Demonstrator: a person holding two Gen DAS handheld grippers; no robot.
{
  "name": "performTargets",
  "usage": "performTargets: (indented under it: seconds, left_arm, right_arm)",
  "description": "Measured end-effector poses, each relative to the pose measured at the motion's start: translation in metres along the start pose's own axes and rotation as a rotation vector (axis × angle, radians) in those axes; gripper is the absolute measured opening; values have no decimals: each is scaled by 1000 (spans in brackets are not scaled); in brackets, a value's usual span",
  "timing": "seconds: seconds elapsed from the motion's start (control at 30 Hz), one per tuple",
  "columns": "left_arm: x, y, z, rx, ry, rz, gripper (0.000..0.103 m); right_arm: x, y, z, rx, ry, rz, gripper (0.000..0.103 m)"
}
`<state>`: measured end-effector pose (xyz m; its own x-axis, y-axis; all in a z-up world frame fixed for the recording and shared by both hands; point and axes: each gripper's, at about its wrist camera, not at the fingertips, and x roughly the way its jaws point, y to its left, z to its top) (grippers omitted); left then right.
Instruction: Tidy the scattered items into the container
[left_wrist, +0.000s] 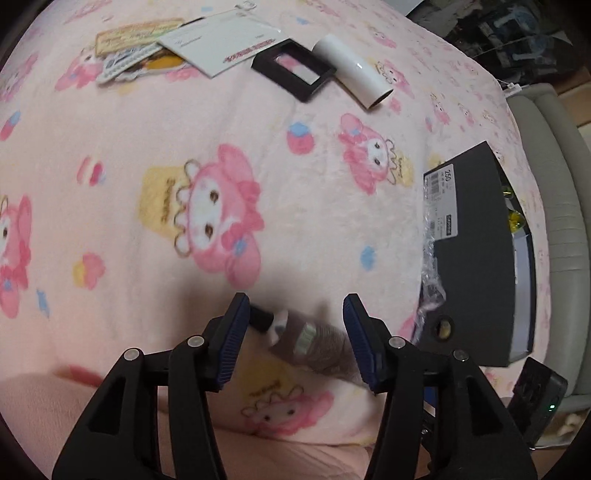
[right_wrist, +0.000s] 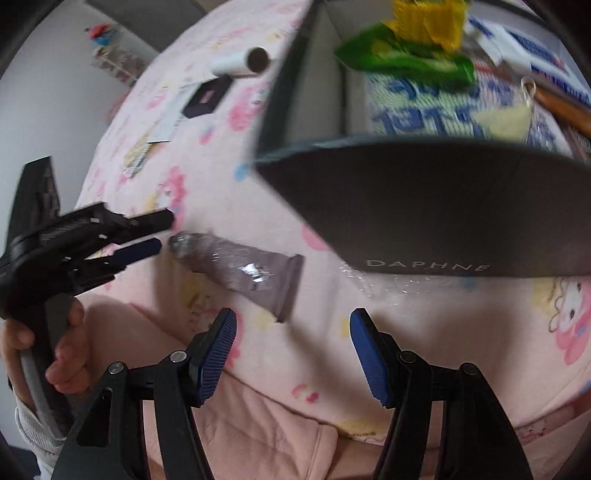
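Right wrist view takes in the biggest thing first: a pink cartoon-print blanket (right_wrist: 229, 177) spread over the whole surface. On it stands a dark grey shoebox (right_wrist: 436, 206) that reads DAPHNE on its near wall, with a green packet (right_wrist: 402, 59), a yellow item and printed packs already inside. Farther back on the blanket lie a white roll (left_wrist: 354, 70), a black compact (left_wrist: 293, 70), a white card (left_wrist: 221, 40) and a blister strip (left_wrist: 125, 61), all well apart from the box.

Smaller and nearest is a grey-brown squeeze tube (right_wrist: 240, 266), lying flat just left of the box's near corner. Its long axis runs crosswise, cap end toward the left gripper (left_wrist: 295, 332) and flat crimped end toward the box.

That gripper, held in a hand (right_wrist: 66, 350), has its jaws spread, and in its own view the tube lies between the blue pads, though not visibly pinched. The right gripper (right_wrist: 293, 350) is also spread and empty, hovering nearer the viewer, with the tube's crimped end just ahead and slightly left. My judgement: the left is nearer the tube, and a grip across its body suits the axis.
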<state>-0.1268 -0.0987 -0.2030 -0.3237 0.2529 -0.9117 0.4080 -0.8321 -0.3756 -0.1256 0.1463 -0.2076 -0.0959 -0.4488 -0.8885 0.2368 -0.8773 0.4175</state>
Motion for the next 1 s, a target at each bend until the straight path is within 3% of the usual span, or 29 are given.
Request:
performTargets:
  seconds: [0.47, 0.7, 1.0]
  left_arm:
    - [23, -2, 1, -9, 61, 12, 54]
    - [27, -10, -8, 40, 123, -56, 54]
    - [30, -18, -12, 71, 120, -20, 54]
  right_arm:
    - [15, 1, 1, -41, -68, -27, 63]
    - [11, -2, -5, -49, -64, 6, 63]
    - [8, -9, -11, -52, -75, -34, 63]
